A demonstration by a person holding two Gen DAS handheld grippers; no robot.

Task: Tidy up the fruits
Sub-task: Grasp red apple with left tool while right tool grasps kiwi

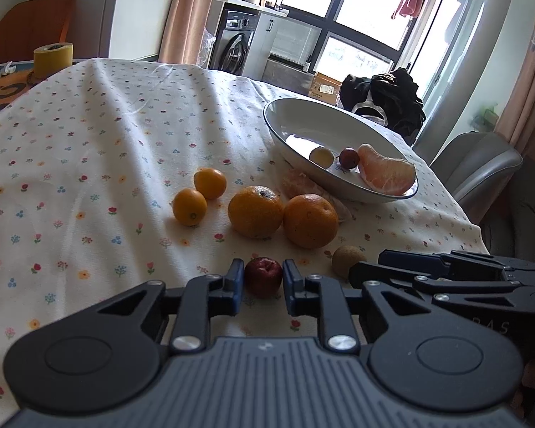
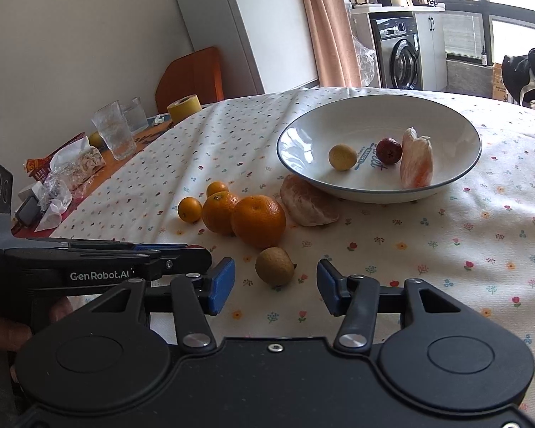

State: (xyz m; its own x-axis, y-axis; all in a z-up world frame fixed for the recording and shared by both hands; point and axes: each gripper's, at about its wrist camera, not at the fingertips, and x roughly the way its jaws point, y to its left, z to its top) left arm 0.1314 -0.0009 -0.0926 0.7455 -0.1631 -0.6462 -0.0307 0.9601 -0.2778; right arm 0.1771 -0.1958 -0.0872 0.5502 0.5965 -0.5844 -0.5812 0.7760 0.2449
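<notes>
At the bottom centre of the left wrist view, the left gripper (image 1: 263, 278) had its blue pads on either side of a small dark-red fruit (image 1: 263, 277) on the floral tablecloth (image 1: 89, 149); the jaws looked closed on it, though actual contact was hard to confirm from that angle. The right gripper (image 2: 275, 285), low in the right wrist view, stood with its jaws wide apart, a brownish-green kiwi-like fruit (image 2: 275, 265) lying on the cloth between and just ahead of the tips, touching neither.

Above the kiwi, left of centre in the frame, two large mandarins (image 2: 246, 217) sat touching each other, with two smaller kumquat-sized oranges (image 2: 189, 209) just to their left. A peeled citrus piece (image 2: 308, 205) rested against the near wall of the white bowl (image 2: 446, 132), upper right of the frame. Inside the bowl lay a small yellow fruit (image 2: 342, 157), another dark-red fruit (image 2: 390, 150) and a peeled citrus segment (image 2: 416, 162). A roll of yellow tape (image 2: 184, 107) stood at the cloth's far left edge.
</notes>
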